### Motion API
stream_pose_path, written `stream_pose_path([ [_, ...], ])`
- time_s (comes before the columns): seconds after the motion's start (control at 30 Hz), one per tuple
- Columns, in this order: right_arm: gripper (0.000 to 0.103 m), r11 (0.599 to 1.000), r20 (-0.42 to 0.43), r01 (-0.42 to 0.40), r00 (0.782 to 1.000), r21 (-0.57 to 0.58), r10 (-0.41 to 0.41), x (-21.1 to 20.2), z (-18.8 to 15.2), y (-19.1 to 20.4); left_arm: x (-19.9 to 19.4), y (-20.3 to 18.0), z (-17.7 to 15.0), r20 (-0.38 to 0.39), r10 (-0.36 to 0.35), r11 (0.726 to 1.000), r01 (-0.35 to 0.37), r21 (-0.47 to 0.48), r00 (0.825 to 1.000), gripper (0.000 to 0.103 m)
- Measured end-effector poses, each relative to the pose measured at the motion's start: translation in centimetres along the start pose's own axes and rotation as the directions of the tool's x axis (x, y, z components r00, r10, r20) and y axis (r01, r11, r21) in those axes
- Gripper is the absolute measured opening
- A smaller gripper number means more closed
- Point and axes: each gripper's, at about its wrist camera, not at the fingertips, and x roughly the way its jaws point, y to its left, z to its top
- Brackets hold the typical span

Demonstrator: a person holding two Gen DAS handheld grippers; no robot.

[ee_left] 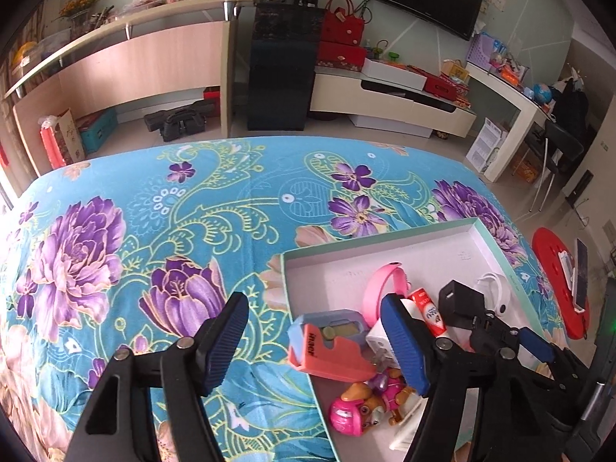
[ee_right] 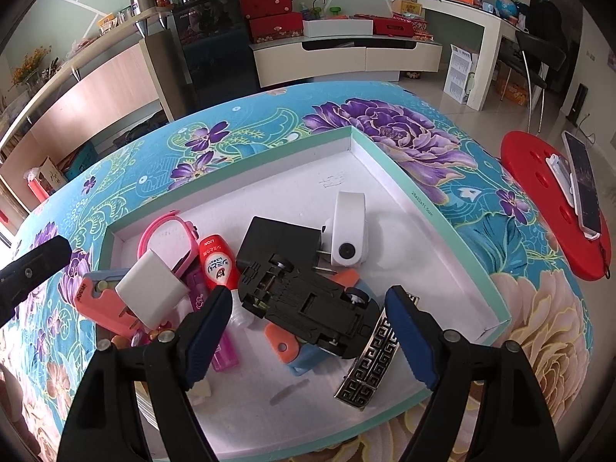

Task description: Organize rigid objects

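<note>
A shallow white box with a teal rim (ee_right: 400,177) lies on the floral cloth and holds several small objects. An upturned black toy car (ee_right: 308,304) lies in its middle, between the fingers of my open, empty right gripper (ee_right: 304,331). Around it are a black adapter (ee_right: 277,242), a white camera (ee_right: 348,238), a red tube (ee_right: 215,261), a pink watch (ee_right: 161,231), a white plug (ee_right: 152,287), a coral case (ee_right: 96,300) and a patterned metal plate (ee_right: 369,362). My left gripper (ee_left: 315,342) is open and empty over the box's left rim (ee_left: 287,285), above the coral case (ee_left: 331,350) and a pink toy (ee_left: 362,404).
The table is covered by a turquoise cloth with purple flowers (ee_left: 154,211). A red stool (ee_right: 546,192) with a phone (ee_right: 583,188) stands right of the table. Shelves, a black cabinet (ee_left: 281,73) and a TV stand line the far wall.
</note>
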Motion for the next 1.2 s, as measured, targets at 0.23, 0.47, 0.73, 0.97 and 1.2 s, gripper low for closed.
stream_pose_path([
  [0.23,0.083,1.0,0.006,-0.008,1.0,-0.005,0.008,0.0,0.0,0.2,1.0,3.5,-0.2,-0.014,0.107,0.991,-0.108,-0.086,0.994,0.103],
  [0.47,0.102,1.0,0.016,-0.016,1.0,-0.009,0.016,0.0,0.0,0.4,2.2,5.8,-0.8,-0.055,0.152,0.973,-0.159,-0.166,0.987,0.103],
  [0.73,0.102,0.999,0.034,-0.031,0.999,-0.024,0.032,-0.1,0.1,0.9,2.7,7.0,-1.2,-0.055,0.208,0.954,-0.215,-0.208,0.977,0.103],
  [0.97,0.102,0.998,0.054,-0.039,0.998,-0.046,0.042,-0.6,0.2,1.8,2.4,7.2,-1.3,-0.048,0.229,0.951,-0.234,-0.202,0.972,0.103],
  [1.2,0.102,0.995,0.074,-0.078,0.994,-0.065,0.083,-1.7,0.1,3.0,0.6,7.5,-2.2,-0.019,0.25,0.948,-0.248,-0.201,0.968,0.103],
])
